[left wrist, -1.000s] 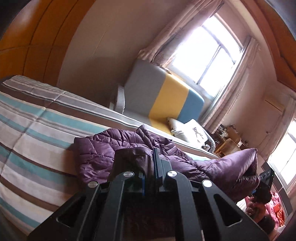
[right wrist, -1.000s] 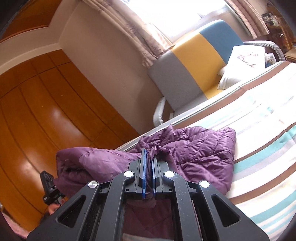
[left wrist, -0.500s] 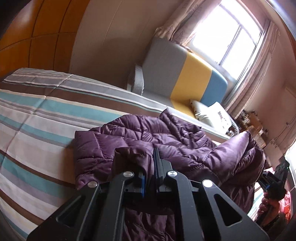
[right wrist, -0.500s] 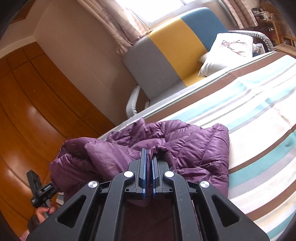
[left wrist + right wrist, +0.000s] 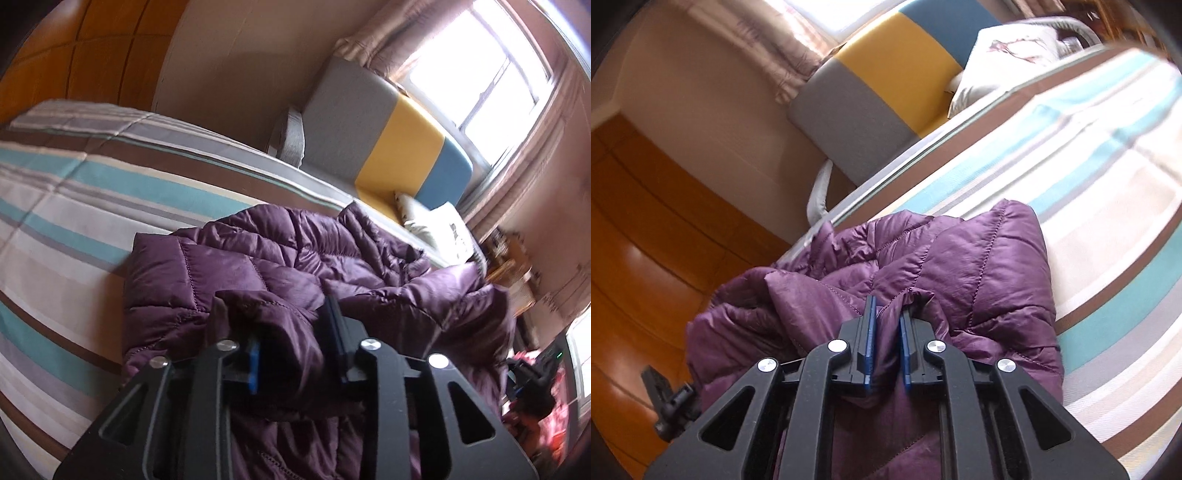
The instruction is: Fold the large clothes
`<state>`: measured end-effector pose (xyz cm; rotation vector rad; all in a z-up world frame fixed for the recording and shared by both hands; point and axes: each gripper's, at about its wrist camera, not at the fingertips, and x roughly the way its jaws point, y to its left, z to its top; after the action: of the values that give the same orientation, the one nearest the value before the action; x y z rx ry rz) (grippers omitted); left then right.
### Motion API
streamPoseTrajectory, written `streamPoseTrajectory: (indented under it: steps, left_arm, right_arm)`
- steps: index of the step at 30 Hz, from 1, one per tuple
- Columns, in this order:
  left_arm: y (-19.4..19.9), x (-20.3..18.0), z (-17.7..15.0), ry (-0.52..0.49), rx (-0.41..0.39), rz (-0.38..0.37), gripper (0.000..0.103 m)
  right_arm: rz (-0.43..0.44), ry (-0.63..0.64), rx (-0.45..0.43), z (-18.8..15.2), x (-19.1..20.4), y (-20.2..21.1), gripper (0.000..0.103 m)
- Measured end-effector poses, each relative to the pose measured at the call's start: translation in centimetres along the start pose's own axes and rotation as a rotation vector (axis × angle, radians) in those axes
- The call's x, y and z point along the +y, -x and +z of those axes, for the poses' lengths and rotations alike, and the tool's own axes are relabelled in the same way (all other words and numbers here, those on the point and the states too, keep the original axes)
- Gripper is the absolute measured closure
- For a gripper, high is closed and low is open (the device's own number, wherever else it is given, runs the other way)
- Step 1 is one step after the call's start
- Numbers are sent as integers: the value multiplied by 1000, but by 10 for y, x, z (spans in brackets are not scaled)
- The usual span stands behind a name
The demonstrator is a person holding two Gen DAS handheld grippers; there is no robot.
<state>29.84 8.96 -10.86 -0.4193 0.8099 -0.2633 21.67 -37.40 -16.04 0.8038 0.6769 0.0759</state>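
Note:
A purple quilted down jacket (image 5: pixel 280 266) lies folded over on the striped bed (image 5: pixel 74 206). My left gripper (image 5: pixel 291 332) is open, its jaws spread wide, with a fold of the jacket's edge lying loose between them. In the right wrist view the jacket (image 5: pixel 979 266) lies on the bed (image 5: pixel 1108 184); my right gripper (image 5: pixel 886 321) has its jaws slightly parted with jacket fabric still between them. The other gripper shows at the far edge of each view (image 5: pixel 532 373) (image 5: pixel 665 398).
A grey, yellow and blue sofa (image 5: pixel 388 140) with a white cushion (image 5: pixel 436 221) stands beyond the bed under a bright window (image 5: pixel 480 74). Orange wood panels (image 5: pixel 646 240) line the wall at the bed's end.
Both grippers have lowered the jacket's edge onto the rest of the jacket. The left jaws have opened wide and let go; the right jaws have parted a little.

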Motion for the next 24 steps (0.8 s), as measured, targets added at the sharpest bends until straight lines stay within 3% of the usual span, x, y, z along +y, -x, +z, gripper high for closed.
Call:
streamPoseTrajectory:
  steps: [2,5,6,7,9,11,13,19,24]
  left_arm:
    - [1,2,1,9,-5,-9,68]
    - [7,0,2,-2,-26,-18,64]
    - [11,0,3,1,-44,-28,58]
    - [15,1,4,8,-63,-39,53]
    - [23,1,7,23,-101,-44,28]
    - [34,1,9,26,-162,2,16]
    - [41,0,10,16,-189,35,14]
    - [35,-13,-9,-100,-133,112,10]
    - [27,-12,-30,-149,-74,187,11]
  right_arm:
    - [40,-42,-17,0,-6,3,81]
    - [59,-58,-64,1,-9,14,52]
    - [53,-56,-87,2,-8,19,38]
    - [42,-53,-114,2,-8,26,33]
    - [45,-51,-115,4,-8,31,33]
    - [17,-29,-97,4,-5,33,33]
    - [-1,20,-90,1,3,37,33]
    - [-174,256,-59,-18,36,36,33]
    - [-283,372,-27,-28,46,25,34]
